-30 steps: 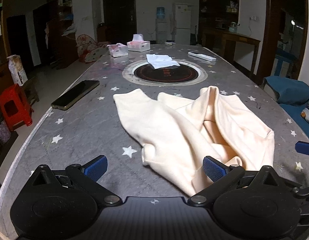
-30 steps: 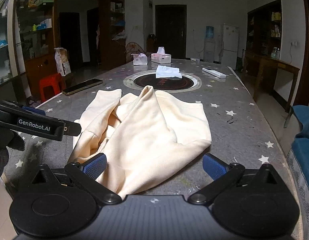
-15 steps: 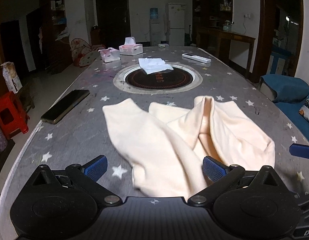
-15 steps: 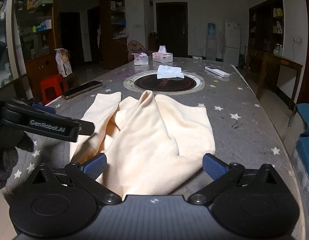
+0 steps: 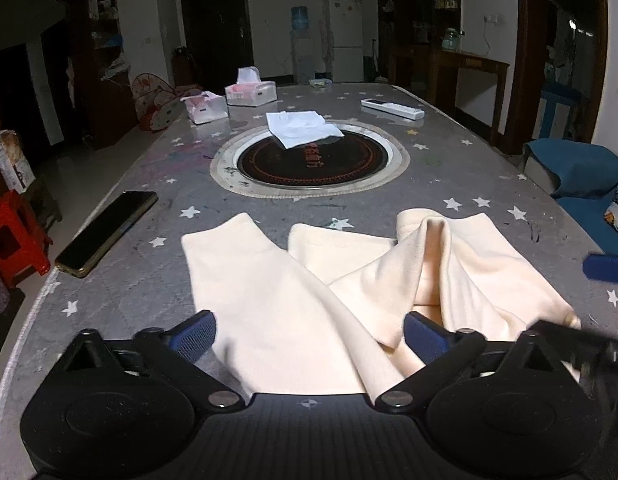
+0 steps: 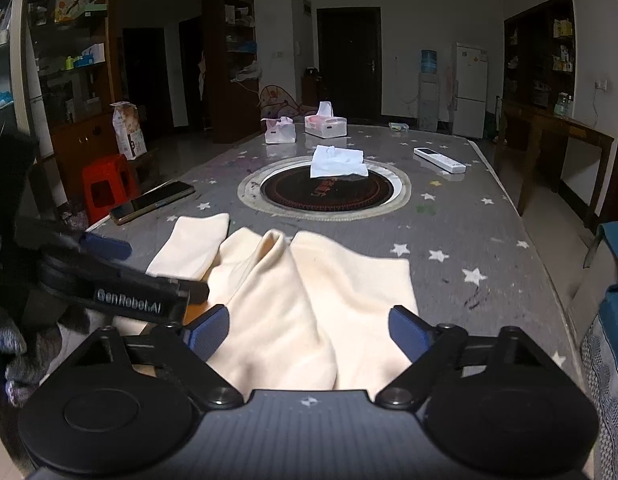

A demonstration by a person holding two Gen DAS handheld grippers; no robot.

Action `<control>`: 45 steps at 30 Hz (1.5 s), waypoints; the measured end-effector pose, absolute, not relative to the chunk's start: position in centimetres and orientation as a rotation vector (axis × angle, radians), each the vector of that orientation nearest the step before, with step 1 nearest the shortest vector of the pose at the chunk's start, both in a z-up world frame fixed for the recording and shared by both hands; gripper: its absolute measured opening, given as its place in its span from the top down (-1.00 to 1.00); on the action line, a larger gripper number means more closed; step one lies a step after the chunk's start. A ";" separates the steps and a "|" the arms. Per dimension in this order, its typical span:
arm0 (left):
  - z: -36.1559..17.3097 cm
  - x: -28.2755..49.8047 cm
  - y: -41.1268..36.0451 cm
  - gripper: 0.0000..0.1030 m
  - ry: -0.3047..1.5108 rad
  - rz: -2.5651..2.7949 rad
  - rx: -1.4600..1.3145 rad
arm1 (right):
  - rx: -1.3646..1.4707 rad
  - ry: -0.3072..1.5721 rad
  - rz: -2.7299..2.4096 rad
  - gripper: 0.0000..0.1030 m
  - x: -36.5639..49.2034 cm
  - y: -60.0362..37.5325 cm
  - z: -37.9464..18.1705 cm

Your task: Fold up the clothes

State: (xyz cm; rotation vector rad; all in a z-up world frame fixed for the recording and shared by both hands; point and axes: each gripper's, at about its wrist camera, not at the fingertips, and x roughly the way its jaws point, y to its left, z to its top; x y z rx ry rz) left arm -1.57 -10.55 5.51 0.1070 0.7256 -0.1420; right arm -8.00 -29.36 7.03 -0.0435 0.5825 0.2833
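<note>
A: Changes against the earlier frames?

B: Both grippers sit further in over the cream garment (image 5: 309, 304). A second ago its near hem lay ahead of the fingers; now cloth runs between the fingers in both wrist views and passes under the camera bodies. The garment's folds look much the same.

A: Gripper states?

B: Left gripper (image 5: 309, 334): fingers spread wide, cloth lying between them, not pinched. Right gripper (image 6: 309, 330): likewise wide apart, cloth between, not pinched. The left gripper also shows at the left edge of the right wrist view, just beside the right one.

A: Garment location?

B: Rumpled at the near end of the star-patterned surface (image 5: 449, 184), one raised ridge (image 6: 275, 248) down its middle, one flat flap (image 6: 197, 244) toward the left.

A: Count of the rest?

B: One round inset hotplate (image 5: 309, 162), with one white cloth (image 5: 303, 128) on its far rim. Two tissue boxes (image 5: 251, 90) at the far end. One remote control (image 5: 391, 108). One phone (image 5: 107, 232) at the left edge. One red stool (image 6: 107, 184) on the floor.
</note>
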 end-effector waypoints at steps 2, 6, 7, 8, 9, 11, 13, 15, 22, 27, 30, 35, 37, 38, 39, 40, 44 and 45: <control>5.2 -1.1 -10.6 -0.62 0.742 -0.151 0.101 | -0.037 0.587 0.283 -0.61 -7.1 -29.6 7.2; 4.6 -0.6 -10.4 0.00 0.772 -0.183 0.087 | -0.034 0.603 0.307 -0.51 -5.4 -29.6 7.4; 4.5 -0.6 -10.3 0.26 0.779 -0.191 0.079 | -0.045 0.607 0.311 -0.47 -5.0 -29.3 7.3; 4.4 -0.5 -10.1 0.47 0.787 -0.199 0.071 | -0.058 0.613 0.316 -0.45 -4.5 -29.1 7.2; 4.4 -0.5 -10.0 0.56 0.789 -0.206 0.064 | -0.065 0.618 0.324 -0.42 -4.0 -28.8 7.1; 4.4 -0.7 -9.4 0.79 0.787 -0.213 0.046 | -0.076 0.628 0.339 -0.36 -3.2 -28.3 6.9; 4.6 -1.0 -9.0 0.86 0.778 -0.219 0.035 | -0.093 0.636 0.354 -0.26 -2.3 -27.6 6.7; 4.9 -1.3 -8.6 0.87 0.770 -0.222 0.028 | -0.112 0.643 0.362 -0.16 -1.6 -26.9 6.4; 5.8 -2.1 -7.5 0.89 0.744 -0.224 0.007 | -0.105 0.709 0.384 0.43 1.3 -26.0 4.8; 6.2 -2.0 -7.4 0.86 0.739 -0.226 -0.005 | -0.071 0.726 0.410 0.61 1.4 -26.2 4.4; 6.5 -2.0 -7.4 0.77 0.736 -0.228 -0.012 | -0.081 0.713 0.420 0.57 1.2 -26.0 4.6; 6.4 -0.9 -8.1 0.08 0.745 -0.227 0.004 | -0.100 0.722 0.432 0.53 1.6 -25.4 4.3; 5.9 -0.4 -8.4 0.08 0.760 -0.232 0.009 | -0.101 0.726 0.428 0.67 1.6 -25.5 4.1; 5.6 -0.1 -8.5 0.09 0.768 -0.233 0.011 | -0.098 0.720 0.425 0.73 1.4 -25.6 4.3; 5.4 0.1 -8.6 0.09 0.777 -0.234 0.014 | -0.097 0.708 0.421 0.82 1.0 -25.7 4.6; 5.1 0.2 -8.5 0.11 0.785 -0.233 0.016 | -0.095 0.696 0.417 0.84 0.6 -25.9 4.8; 4.2 0.5 -8.3 0.58 0.808 -0.233 0.011 | -0.093 0.633 0.397 0.90 -1.2 -27.1 6.3; 4.0 0.5 -8.2 0.70 0.809 -0.231 0.008 | -0.092 0.620 0.390 0.90 -1.8 -27.5 6.7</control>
